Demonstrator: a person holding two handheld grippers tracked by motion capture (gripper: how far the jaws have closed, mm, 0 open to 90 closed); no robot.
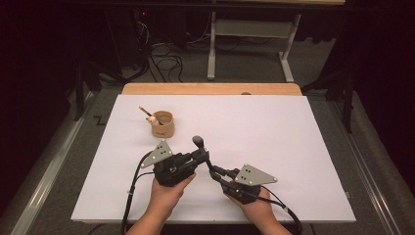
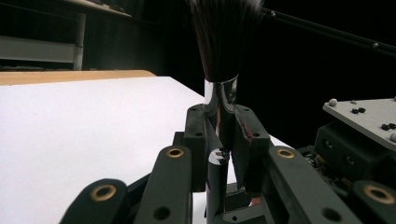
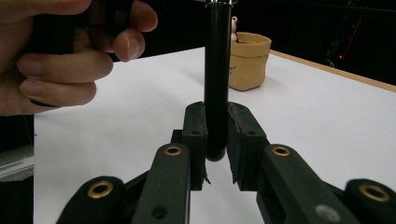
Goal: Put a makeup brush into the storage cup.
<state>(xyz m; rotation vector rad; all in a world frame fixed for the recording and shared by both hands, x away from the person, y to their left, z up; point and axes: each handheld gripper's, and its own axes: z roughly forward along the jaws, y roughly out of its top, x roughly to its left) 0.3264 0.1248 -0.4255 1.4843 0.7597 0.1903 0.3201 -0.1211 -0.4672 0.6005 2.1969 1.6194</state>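
I hold a brush between my two grippers near the middle of the white board, toward its near edge. My left gripper is clamped on the shiny ferrule just below the dark bristles, which point up and away. My right gripper is clamped on the butt of the black handle. My left hand shows close by in the right gripper view. A tan cup with a small stick in it stands farther off, to the left.
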